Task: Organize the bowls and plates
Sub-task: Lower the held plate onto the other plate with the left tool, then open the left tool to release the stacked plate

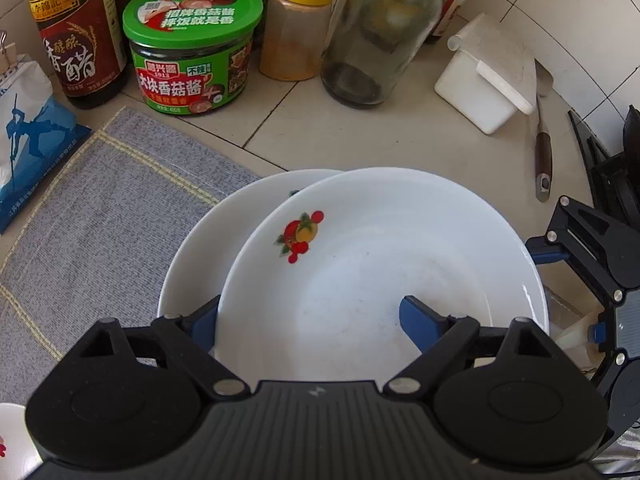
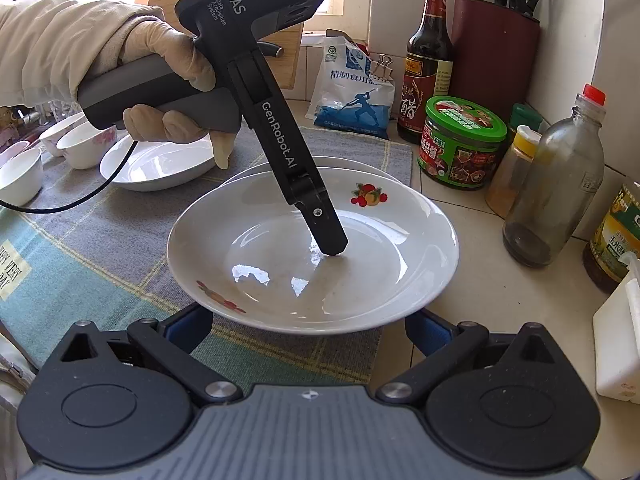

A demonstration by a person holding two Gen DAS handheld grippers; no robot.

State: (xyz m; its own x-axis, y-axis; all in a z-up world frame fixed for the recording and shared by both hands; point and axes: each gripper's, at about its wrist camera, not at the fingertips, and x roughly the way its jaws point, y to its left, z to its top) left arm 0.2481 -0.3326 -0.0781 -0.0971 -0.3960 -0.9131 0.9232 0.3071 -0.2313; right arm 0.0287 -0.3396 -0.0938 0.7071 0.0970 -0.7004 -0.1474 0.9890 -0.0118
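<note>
We read this as a home kitchen: a tiled counter (image 1: 360, 128) with a vinegar bottle (image 1: 76, 32), a green-lidded sauce jar (image 1: 192, 52) and a spice shaker (image 1: 296, 28) lined up behind a grey placemat (image 1: 112, 200). Left of the jar lies a salt bag (image 2: 352, 92); behind it stands a knife block (image 2: 492, 48).

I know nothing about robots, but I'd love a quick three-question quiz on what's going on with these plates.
1. True or false: the top plate rests on another plate.
2. What colour is the lid of the jar behind the plates? A green, B red, C blue.
3. Fill in: of the two fingers of the left hand-held gripper, ___ stands inside the top plate.

Key: 1 true; 2 A; 3 one.
</note>
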